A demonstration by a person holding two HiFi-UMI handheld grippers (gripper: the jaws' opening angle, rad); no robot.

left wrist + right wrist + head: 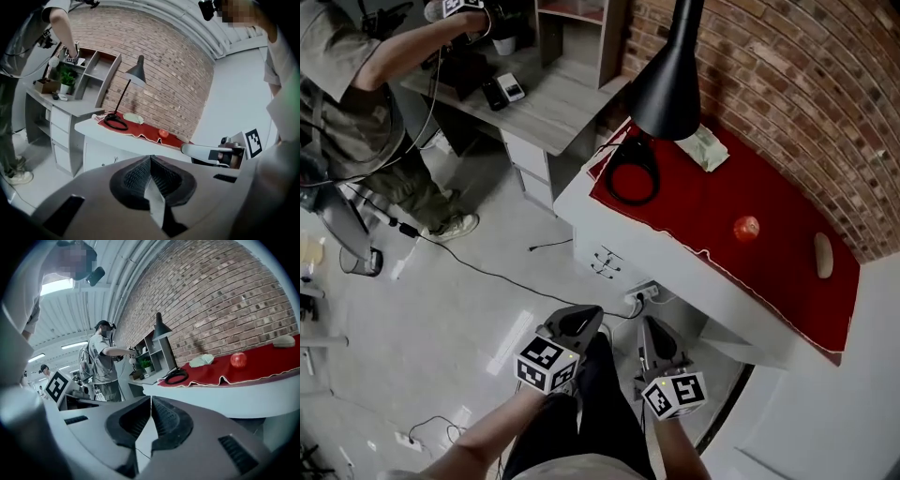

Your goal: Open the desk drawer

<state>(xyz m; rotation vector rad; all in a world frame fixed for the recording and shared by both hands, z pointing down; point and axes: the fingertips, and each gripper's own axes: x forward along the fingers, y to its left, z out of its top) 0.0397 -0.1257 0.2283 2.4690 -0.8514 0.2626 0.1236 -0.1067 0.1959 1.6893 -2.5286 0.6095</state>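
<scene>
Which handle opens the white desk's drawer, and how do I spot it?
Start at the brick wall and the white desk with the red cloth against it. On the desk's front face, below the black lamp's ring base, sits a small handle, the only fitting on that plain white panel.
</scene>
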